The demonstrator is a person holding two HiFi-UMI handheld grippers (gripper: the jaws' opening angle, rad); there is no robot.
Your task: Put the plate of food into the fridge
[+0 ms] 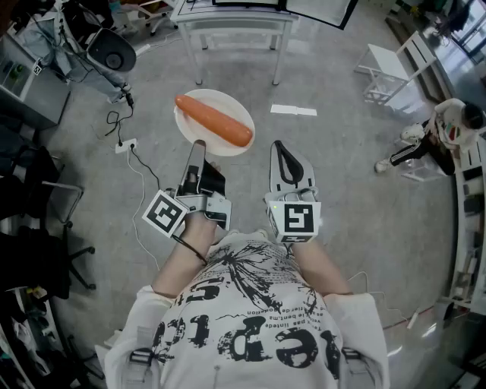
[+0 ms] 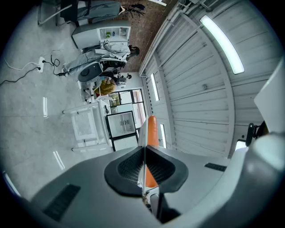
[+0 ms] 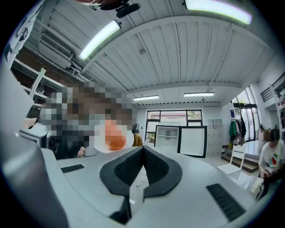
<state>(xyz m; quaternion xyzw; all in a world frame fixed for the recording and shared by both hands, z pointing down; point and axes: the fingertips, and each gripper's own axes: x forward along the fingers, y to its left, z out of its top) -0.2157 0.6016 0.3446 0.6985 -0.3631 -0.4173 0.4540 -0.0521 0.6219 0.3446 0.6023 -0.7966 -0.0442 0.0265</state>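
A white plate (image 1: 188, 126) carries a long orange sausage-like food (image 1: 214, 120), held out over the grey floor in the head view. My left gripper (image 1: 199, 144) is shut on the plate's near rim. In the left gripper view the plate (image 2: 142, 133) shows edge-on between the closed pads, with the orange food (image 2: 152, 130) beside it. My right gripper (image 1: 279, 144) hangs level to the right of the plate, shut with nothing in it (image 3: 143, 149). Glass-door fridges (image 3: 167, 139) stand far ahead across the room, and they also show in the left gripper view (image 2: 122, 124).
A white table (image 1: 231, 23) stands ahead. A white chair (image 1: 387, 72) and a seated person (image 1: 440, 133) are at the right. A power strip with cables (image 1: 125, 144) and a black office chair (image 1: 45, 197) lie left. A paper sheet (image 1: 293, 110) is on the floor.
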